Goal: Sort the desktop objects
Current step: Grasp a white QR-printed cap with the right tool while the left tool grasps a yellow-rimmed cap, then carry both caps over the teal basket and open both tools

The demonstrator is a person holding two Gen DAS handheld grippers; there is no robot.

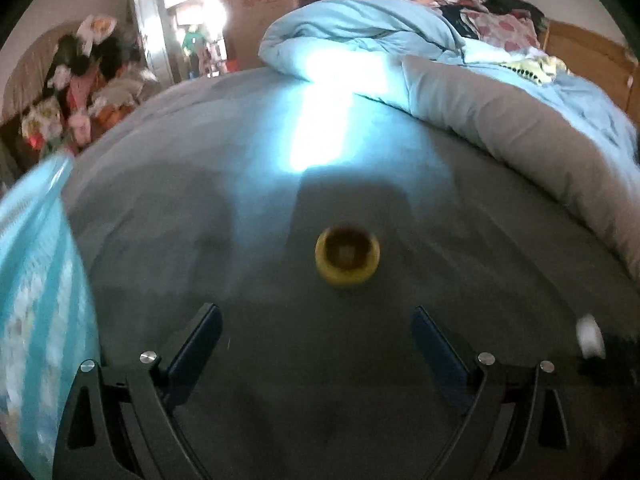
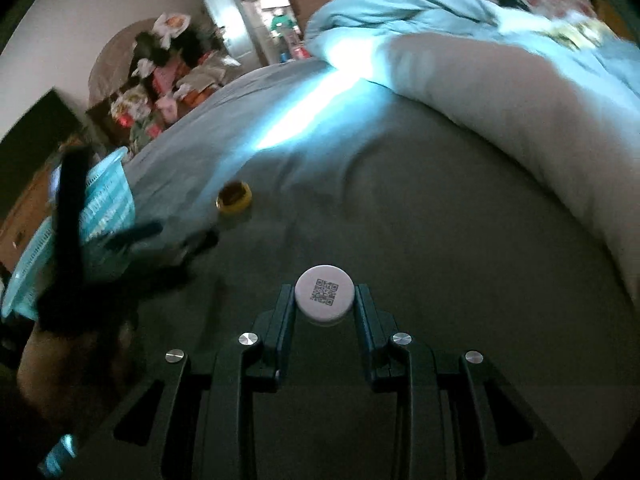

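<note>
White round cap with a printed QR code sits pinched between the dark fingers of the right gripper, both pads pressing its rim, low over the grey bedsheet. Ahead and to the left on that sheet lies a small yellow round cap, open side up, showing a brownish inside. From the left wrist camera that yellow cap rests just ahead of the left gripper, whose blue-padded fingers stand wide apart with nothing between them. A turquoise slotted plastic basket sits at the left edge of the bed, blurred. A light-blue quilt lies bunched at the far side, a pale grey fold beneath it.
</note>
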